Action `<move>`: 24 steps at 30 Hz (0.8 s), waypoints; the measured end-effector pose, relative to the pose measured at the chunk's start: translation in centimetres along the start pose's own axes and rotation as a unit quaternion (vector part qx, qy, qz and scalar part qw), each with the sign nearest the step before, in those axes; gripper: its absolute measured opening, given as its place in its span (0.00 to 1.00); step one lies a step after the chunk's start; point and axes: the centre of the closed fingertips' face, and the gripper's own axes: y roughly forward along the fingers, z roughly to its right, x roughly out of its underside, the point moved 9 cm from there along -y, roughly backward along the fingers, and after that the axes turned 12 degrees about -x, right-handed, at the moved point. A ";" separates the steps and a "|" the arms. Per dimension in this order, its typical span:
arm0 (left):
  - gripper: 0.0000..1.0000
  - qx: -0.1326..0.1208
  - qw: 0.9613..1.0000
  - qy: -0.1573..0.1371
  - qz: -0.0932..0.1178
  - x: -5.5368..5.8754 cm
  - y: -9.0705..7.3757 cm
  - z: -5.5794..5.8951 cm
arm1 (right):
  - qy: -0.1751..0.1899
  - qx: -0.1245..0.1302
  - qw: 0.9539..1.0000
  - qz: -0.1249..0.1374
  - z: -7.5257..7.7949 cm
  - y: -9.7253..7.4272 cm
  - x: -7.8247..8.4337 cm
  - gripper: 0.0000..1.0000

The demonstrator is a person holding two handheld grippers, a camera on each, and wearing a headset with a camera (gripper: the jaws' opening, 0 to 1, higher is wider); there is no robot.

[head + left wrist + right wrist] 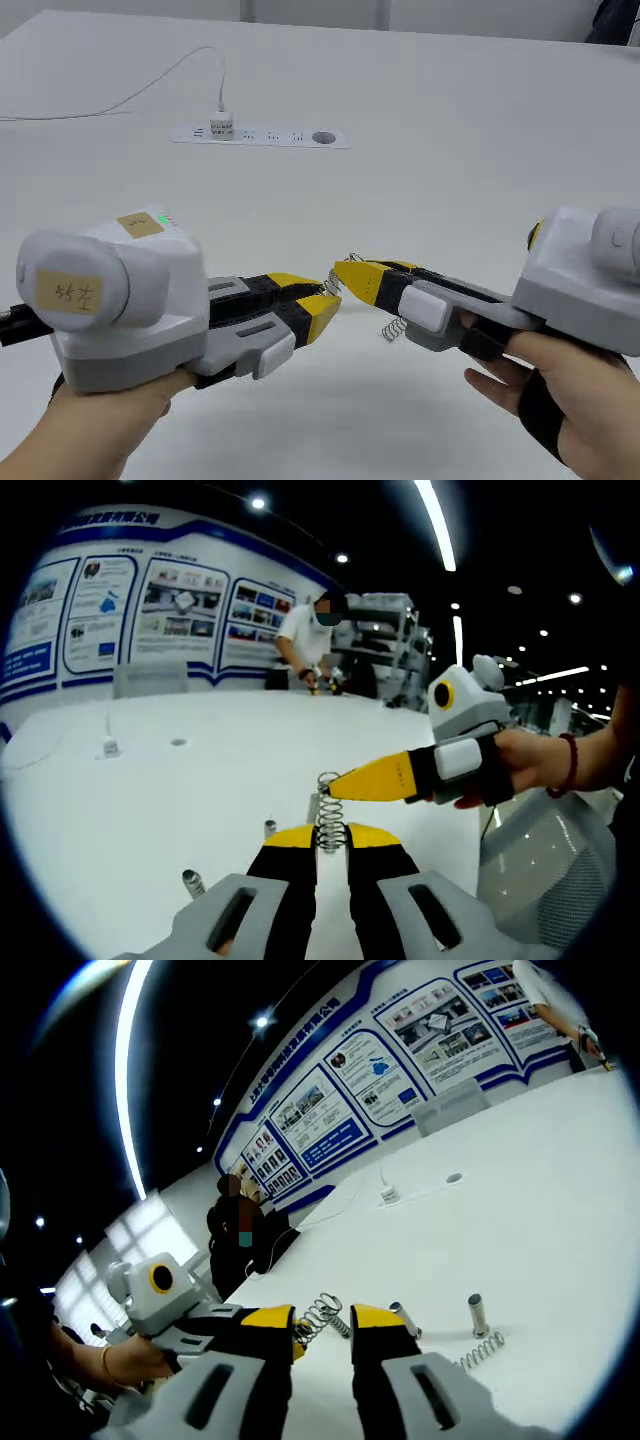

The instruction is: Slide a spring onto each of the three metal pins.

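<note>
Between left gripper (331, 832) jaws, a spring (330, 808) (one end)

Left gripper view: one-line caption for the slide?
Left gripper clamps an upright spring with the right gripper tip at its top coil; metal pins sit on the white bench.

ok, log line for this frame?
left gripper: shut on spring | right gripper: open, tips at spring's free end | second spring: on table | pins in view: bare
</note>
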 end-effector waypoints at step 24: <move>0.11 -0.001 1.000 0.016 -0.003 0.2 0.2 0.4 | 0.069 -0.048 0.996 0.021 0.0 0.0 0.8 0.12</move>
